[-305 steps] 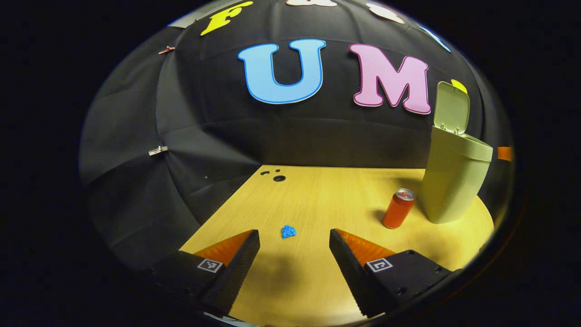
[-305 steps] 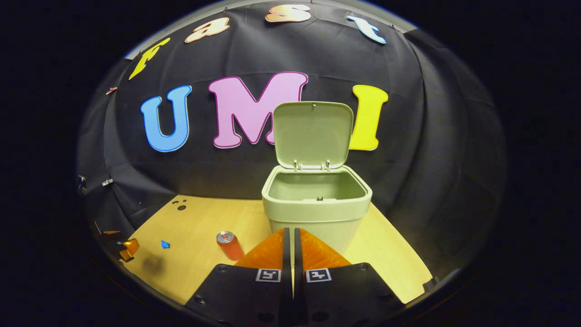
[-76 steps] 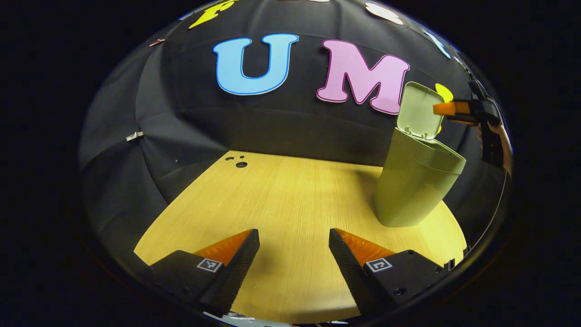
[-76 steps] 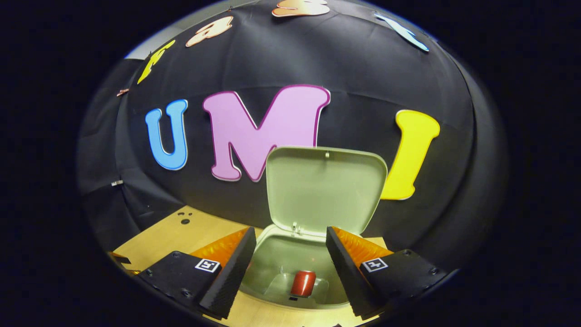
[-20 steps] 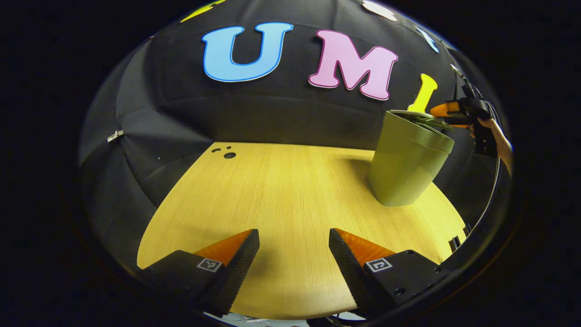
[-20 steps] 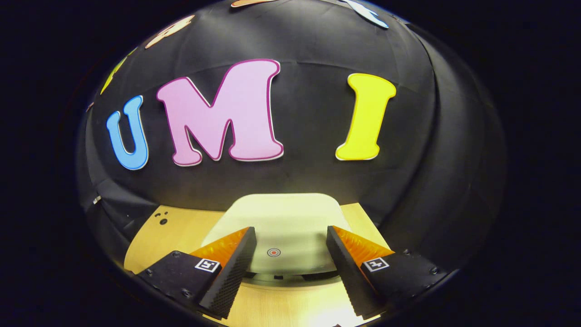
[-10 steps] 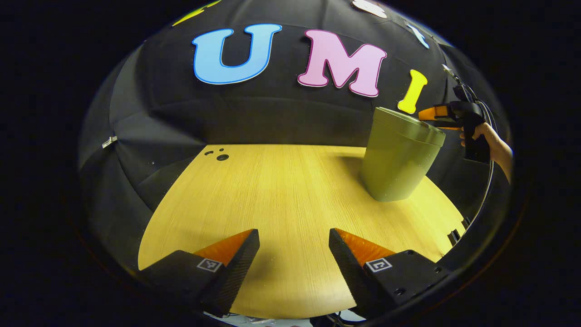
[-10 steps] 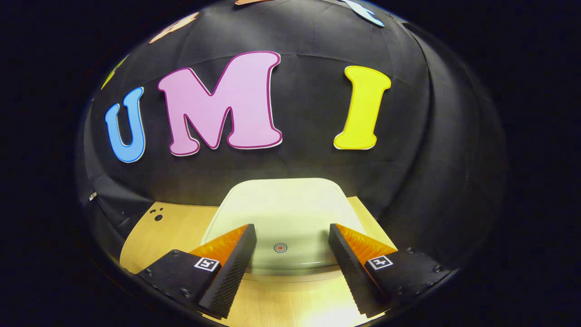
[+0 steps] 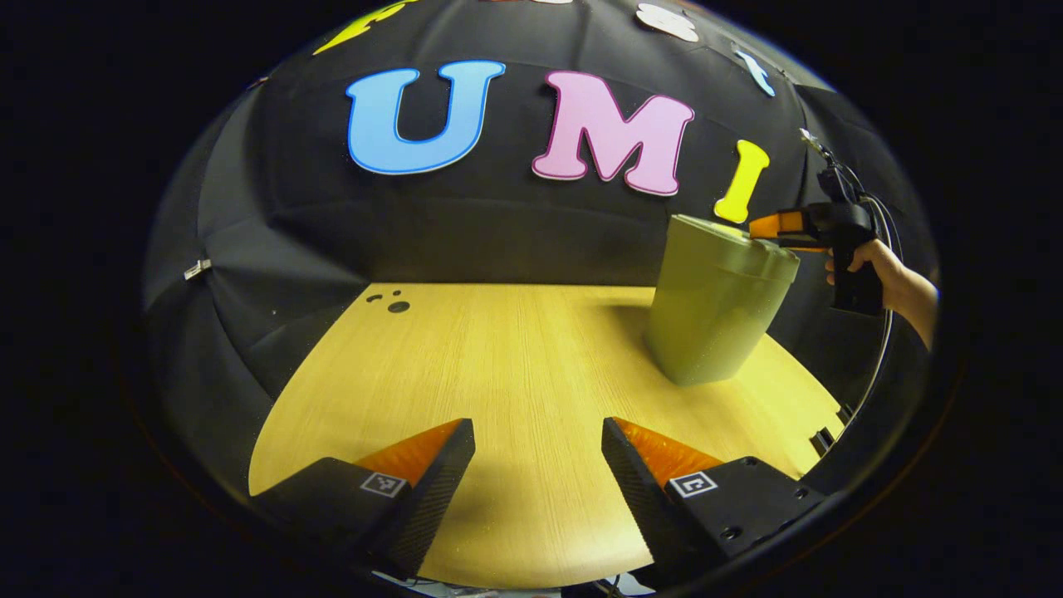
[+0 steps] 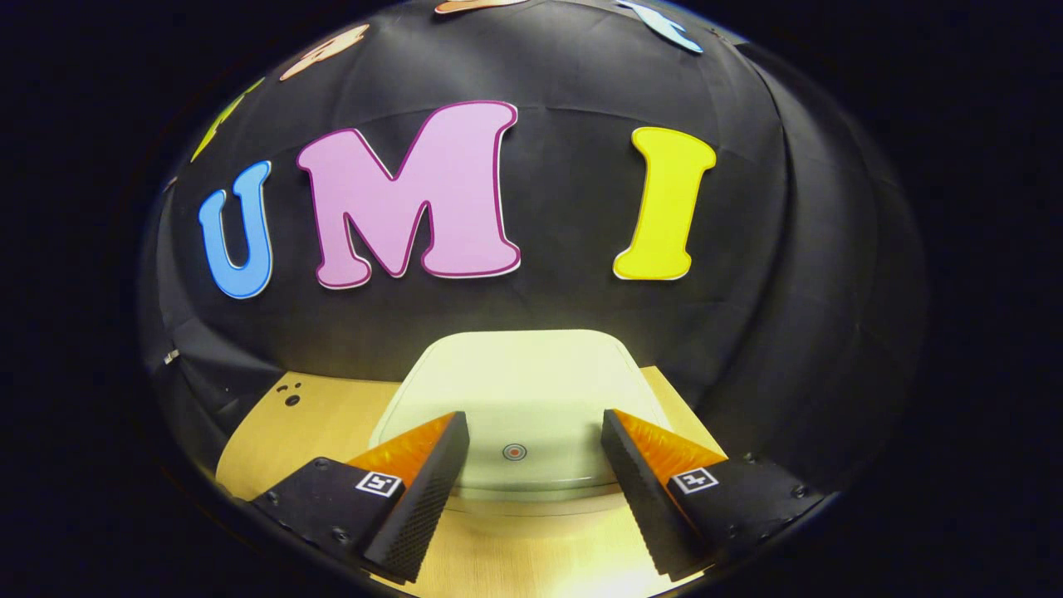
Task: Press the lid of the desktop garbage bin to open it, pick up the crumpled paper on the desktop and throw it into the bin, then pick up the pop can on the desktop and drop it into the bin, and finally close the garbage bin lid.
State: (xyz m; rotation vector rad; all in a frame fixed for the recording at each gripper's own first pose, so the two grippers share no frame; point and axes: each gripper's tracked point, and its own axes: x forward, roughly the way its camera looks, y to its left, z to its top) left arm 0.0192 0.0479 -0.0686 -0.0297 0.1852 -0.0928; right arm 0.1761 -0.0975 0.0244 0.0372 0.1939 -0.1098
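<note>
Lid (image 10: 519,390) closing is looking finished — a second ago it was dropping, now it is lying flat on the bin (image 9: 714,307), so the task is reading as complete, paper and can presumably inside. Right hand-held gripper (image 10: 531,465), fingers spread, is hovering just above the lid; the left gripper view is adding the bare desk (image 9: 498,374) beside the bin and the left hand-held gripper (image 9: 538,465), spread, holding nothing.
</note>
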